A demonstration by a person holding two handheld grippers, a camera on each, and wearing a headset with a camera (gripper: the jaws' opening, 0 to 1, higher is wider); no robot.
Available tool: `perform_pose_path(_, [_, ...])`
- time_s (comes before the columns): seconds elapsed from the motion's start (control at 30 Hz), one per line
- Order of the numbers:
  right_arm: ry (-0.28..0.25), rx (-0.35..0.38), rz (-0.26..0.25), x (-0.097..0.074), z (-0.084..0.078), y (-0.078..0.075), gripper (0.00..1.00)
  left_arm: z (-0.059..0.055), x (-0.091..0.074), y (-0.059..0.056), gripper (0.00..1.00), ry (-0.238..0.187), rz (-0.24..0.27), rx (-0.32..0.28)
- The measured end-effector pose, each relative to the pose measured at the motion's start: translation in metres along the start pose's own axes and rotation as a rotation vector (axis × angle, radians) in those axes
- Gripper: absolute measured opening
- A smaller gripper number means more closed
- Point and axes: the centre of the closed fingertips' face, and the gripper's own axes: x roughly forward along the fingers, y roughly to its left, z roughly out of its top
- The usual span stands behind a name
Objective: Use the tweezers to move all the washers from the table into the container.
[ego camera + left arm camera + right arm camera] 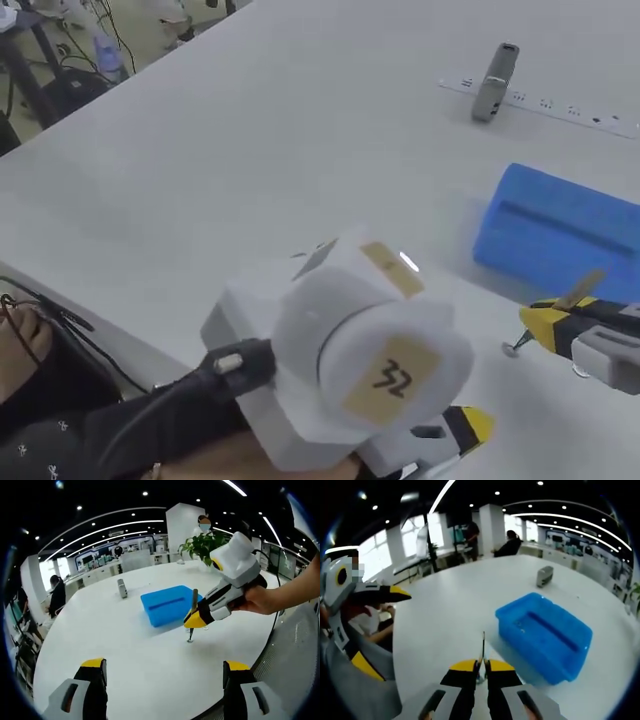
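- Right hand-held gripper [481, 667] clamps slim tan tweezers [483, 647], tips down at 7 o'clock of the blue plastic container [525, 647], likely reaching for a washer.
- Left hand-held gripper [163, 666] gapes wide, idle.

Bright, even light falls from ceiling spots [145, 493] and strips [560, 517]. The white table [250, 150] looks washed out; the box [560, 230] casts a faint, soft shadow. The head view is blurred. Both gripper views bend strongly at the edges.
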Motion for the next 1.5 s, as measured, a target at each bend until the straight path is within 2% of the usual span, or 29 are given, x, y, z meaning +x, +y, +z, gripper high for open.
perform_pose_path(0.4, [-0.005, -0.019, -0.017, 0.0, 0.0, -0.001, 0.03, 0.001, 0.0, -0.001, 0.99, 0.002, 0.001, 0.001])
perform_pose_path(0.53, [0.003, -0.004, -0.013, 0.001, 0.0, -0.001, 0.03, 0.001, 0.0, -0.001, 0.99, 0.001, 0.0, 0.001])
perform_pose_path(0.73, [-0.019, 0.006, -0.008, -0.005, 0.012, -0.001, 0.03, 0.001, 0.0, -0.001, 0.99, -0.002, 0.0, -0.002])
perform_pose_path(0.9, [-0.058, 0.009, -0.011, -0.012, 0.029, -0.005, 0.03, 0.0, 0.0, -0.001, 0.99, 0.0, -0.002, 0.001])
perform_pose_path(1.17, [-0.141, 0.009, -0.051, -0.021, 0.064, -0.025, 0.03, -0.001, 0.001, 0.0, 0.99, -0.001, -0.003, -0.002])
perform_pose_path(1.3, [-0.164, 0.003, -0.079, -0.02, 0.074, -0.044, 0.03, -0.001, 0.001, 0.0, 0.99, -0.001, -0.003, -0.005])
perform_pose_path(1.5, [-0.182, 0.008, -0.136, -0.015, 0.081, -0.063, 0.03, -0.002, 0.001, 0.0, 0.99, 0.001, -0.004, -0.005])
